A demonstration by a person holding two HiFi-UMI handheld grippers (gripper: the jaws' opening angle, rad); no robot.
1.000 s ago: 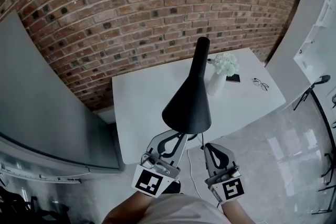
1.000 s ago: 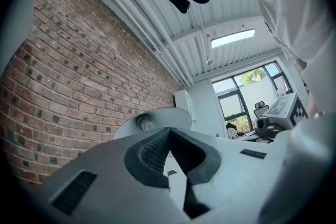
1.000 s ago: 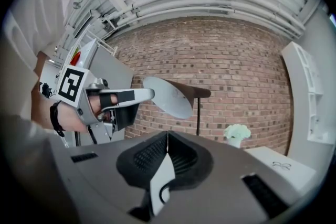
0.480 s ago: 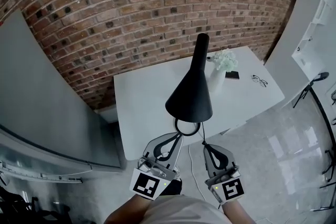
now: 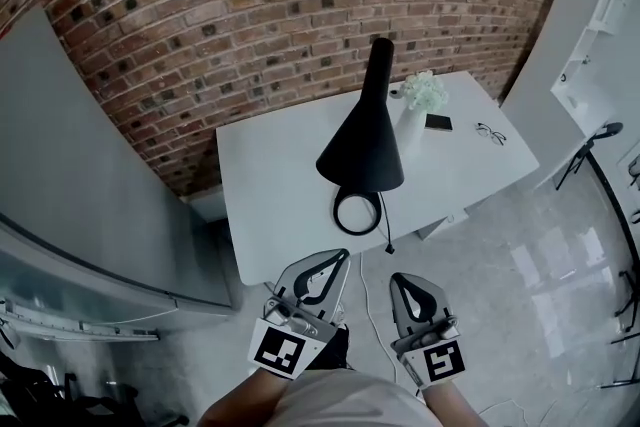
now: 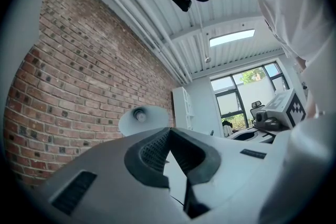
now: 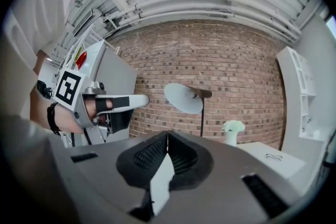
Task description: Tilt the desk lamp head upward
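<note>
Holding left tongs [image 5: 338,257] and right tongs [image 5: 396,279] closed and empty off the worktop's [image 5: 270,185] near edge, you face the desk lamp head [image 5: 362,155] above its base [image 5: 340,212]; nudging it ungripped could topple it onto the vase [image 5: 412,127].

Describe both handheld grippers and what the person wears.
Left gripper and right gripper match: pale grey bodies, tapered jaws lined with dark ribbed pads, each with a cube bearing black-and-white square markers. A black strap crosses the left one's handle. The person wears a light top and a dark wristband.
</note>
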